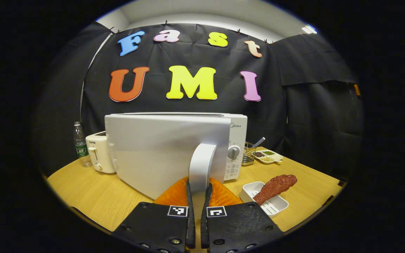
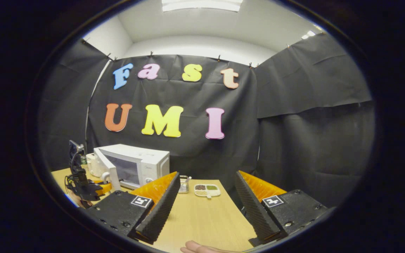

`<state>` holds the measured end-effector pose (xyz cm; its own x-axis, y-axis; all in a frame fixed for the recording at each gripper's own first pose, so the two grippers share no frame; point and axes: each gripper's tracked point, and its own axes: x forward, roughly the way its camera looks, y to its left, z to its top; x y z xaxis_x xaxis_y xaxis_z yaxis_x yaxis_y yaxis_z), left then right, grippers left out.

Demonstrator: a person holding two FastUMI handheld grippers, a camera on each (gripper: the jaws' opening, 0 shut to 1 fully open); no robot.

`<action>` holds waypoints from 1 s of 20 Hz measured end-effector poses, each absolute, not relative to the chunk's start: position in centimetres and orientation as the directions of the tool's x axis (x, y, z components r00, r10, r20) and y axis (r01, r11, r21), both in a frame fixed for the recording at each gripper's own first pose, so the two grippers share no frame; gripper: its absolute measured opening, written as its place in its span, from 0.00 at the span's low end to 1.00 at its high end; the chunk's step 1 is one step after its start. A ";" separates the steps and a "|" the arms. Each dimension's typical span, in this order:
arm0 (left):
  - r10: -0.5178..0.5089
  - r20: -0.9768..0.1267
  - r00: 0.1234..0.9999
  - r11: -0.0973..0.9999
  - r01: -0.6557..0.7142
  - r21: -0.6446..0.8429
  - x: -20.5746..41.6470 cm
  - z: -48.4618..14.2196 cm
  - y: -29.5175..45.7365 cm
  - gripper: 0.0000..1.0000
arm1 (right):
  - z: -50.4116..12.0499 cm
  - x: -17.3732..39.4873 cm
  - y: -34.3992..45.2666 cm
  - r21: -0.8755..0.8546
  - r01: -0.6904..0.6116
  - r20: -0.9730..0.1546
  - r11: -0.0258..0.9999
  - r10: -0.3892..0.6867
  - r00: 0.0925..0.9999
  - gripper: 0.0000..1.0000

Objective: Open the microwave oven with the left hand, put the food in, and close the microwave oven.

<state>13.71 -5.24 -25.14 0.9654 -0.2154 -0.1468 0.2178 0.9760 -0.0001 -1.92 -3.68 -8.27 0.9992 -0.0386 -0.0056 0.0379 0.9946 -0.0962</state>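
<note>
In the left gripper view a white microwave [image 1: 236, 140] stands on the wooden table [image 1: 86, 196], its door [image 1: 160, 151] swung partly open toward me. My left gripper [image 1: 198, 189] is shut on the door's white handle [image 1: 201, 165]. To the right, a reddish-brown piece of food [image 1: 276, 186] lies across a small white tray [image 1: 269, 205]. In the right gripper view the microwave [image 2: 142, 163] shows at the left with its door [image 2: 105, 167] ajar and the left gripper [image 2: 83, 186] at the handle. My right gripper [image 2: 204, 203] hangs open above the table [image 2: 202, 218], holding nothing.
A white toaster [image 1: 98, 156] and a plastic bottle [image 1: 80, 144] stand left of the microwave. A wire basket [image 1: 248, 154] and a divided dish of seeds [image 1: 268, 156] sit behind it to the right; the dish [image 2: 207, 190] also lies ahead of my right gripper. A hand [image 2: 199, 247] shows below.
</note>
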 end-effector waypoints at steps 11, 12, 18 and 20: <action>-0.105 -0.172 0.979 0.994 0.102 -0.029 4.6 -25.5 9.1 0.51 | -10.4 -1.5 1.5 -0.115 -0.023 -0.050 0.993 0.017 0.999 0.99; -0.082 -0.175 0.981 0.997 0.079 -0.025 3.6 -25.4 10.7 0.50 | -10.9 -1.4 1.7 -0.117 -0.026 -0.058 0.993 0.019 0.998 0.99; -0.013 -0.151 0.988 0.999 0.008 -0.037 -0.6 -22.0 14.5 0.93 | -12.4 0.5 2.1 -0.104 -0.040 -0.111 0.994 0.029 0.993 0.99; -0.003 -0.110 0.994 1.000 0.000 -0.024 -1.5 -19.7 14.3 0.93 | -12.9 1.8 1.9 -0.107 -0.042 -0.129 0.993 0.028 0.991 0.99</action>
<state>-1.47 14.27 -19.69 0.9940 -0.0029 -0.1097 0.0003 0.9997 -0.0238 1.85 1.92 -12.90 0.9912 0.0280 -0.1290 -0.0420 0.9934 -0.1067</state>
